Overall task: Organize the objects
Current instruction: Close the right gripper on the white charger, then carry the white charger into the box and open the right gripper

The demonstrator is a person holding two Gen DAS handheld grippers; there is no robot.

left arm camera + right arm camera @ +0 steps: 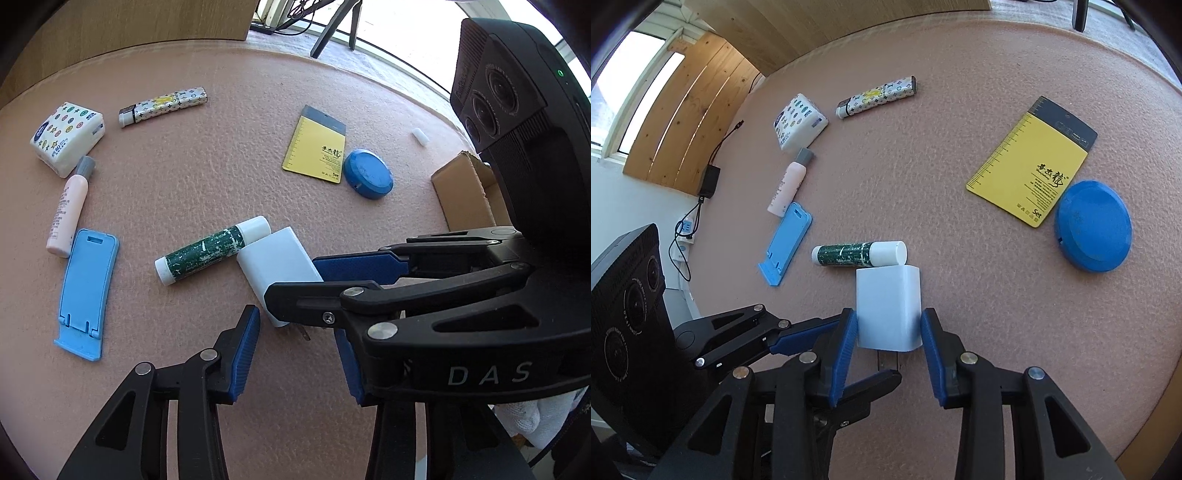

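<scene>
Pickup step, by my read: you have the white charger (888, 308) between the right gripper (889, 334) pads, and it looks like a grasp before moving it to the cardboard box (463, 192), whose corner shows at the right of the left wrist view. That destination is a guess; nothing is in the box that I can see.

Left to right across the pink mat (960, 258): tissue pack (799, 122), pink bottle with grey cap (788, 184), blue phone stand (786, 243), patterned lighter (877, 96) farther back, then the green glue stick (858, 254) lying with its white cap touching the charger's far edge. Yellow card (1032, 166) and blue round tin (1093, 226) sit well apart on the right, touching each other.

Next move, as I judge it: lift straight up so the charger clears the glue stick without rolling it, prongs stay toward you.

Jaws: left gripper (299, 343) stands partly open, nothing between its pads; the charger's plug end lies just ahead of them, and the right gripper's finger crosses over its right pad. Right gripper is narrowed onto the charger's two sides, pads against the near half of the body, charger resting on the mat as far as I can tell.
</scene>
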